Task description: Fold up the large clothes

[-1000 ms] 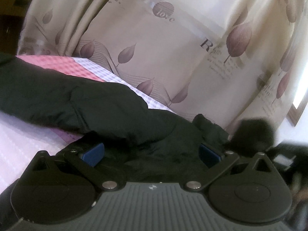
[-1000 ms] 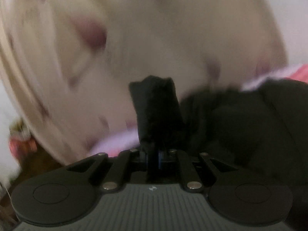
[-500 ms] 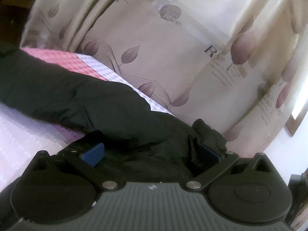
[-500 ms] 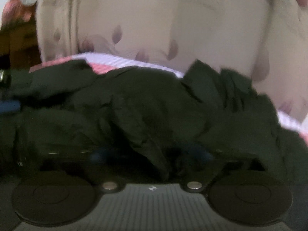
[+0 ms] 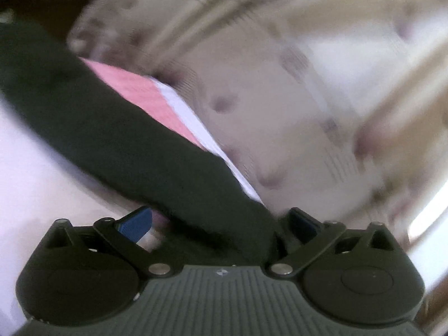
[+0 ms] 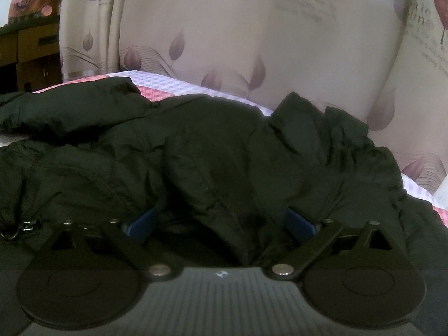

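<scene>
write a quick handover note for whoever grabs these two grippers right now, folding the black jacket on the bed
Right gripper: jaws just opened wide, loose black jacket between the pads, nothing pinched.
Left gripper: open, a long dark stretch of the jacket running between its pads; view is blurred.
Jacket lies crumpled on the checked bedsheet, beside the leaf-print curtain.
Done: one part laid down and released.
Left: probably flatten, finish the folds.

The right gripper points somewhat downward with its jaws spread wide; they have just been opening, and its blue pads press on nothing, though dark cloth lies bunched between them. The left gripper also stands wide open, tilted slightly down and rolled, its view blurred, with cloth between its pads.
</scene>
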